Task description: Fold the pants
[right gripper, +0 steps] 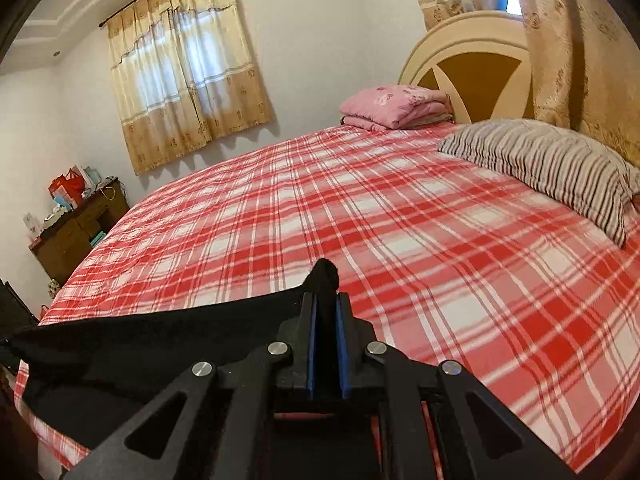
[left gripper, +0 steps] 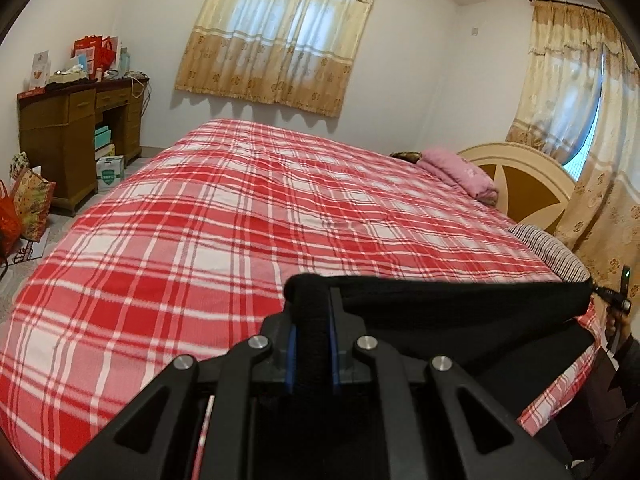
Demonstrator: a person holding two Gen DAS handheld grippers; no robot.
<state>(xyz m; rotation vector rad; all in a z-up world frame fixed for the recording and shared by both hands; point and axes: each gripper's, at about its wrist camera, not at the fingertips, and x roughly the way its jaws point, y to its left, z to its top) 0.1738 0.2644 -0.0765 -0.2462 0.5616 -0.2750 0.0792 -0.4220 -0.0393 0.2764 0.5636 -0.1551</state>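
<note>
Black pants point(left gripper: 460, 308) hang stretched between my two grippers above the near edge of the bed. My left gripper point(left gripper: 312, 316) is shut on one end of the fabric, which bunches up between its blue pads. My right gripper point(right gripper: 326, 312) is shut on the other end, with a tuft of black cloth sticking out past the fingertips. In the right wrist view the pants point(right gripper: 140, 344) run off to the left. The right gripper also shows at the far right of the left wrist view point(left gripper: 618, 300).
The bed has a red and white plaid cover point(left gripper: 240, 216). A folded pink quilt point(right gripper: 392, 106) and a striped pillow point(right gripper: 552, 164) lie by the headboard point(right gripper: 468, 64). A wooden desk point(left gripper: 76, 128) with boxes and bags stands at the far left.
</note>
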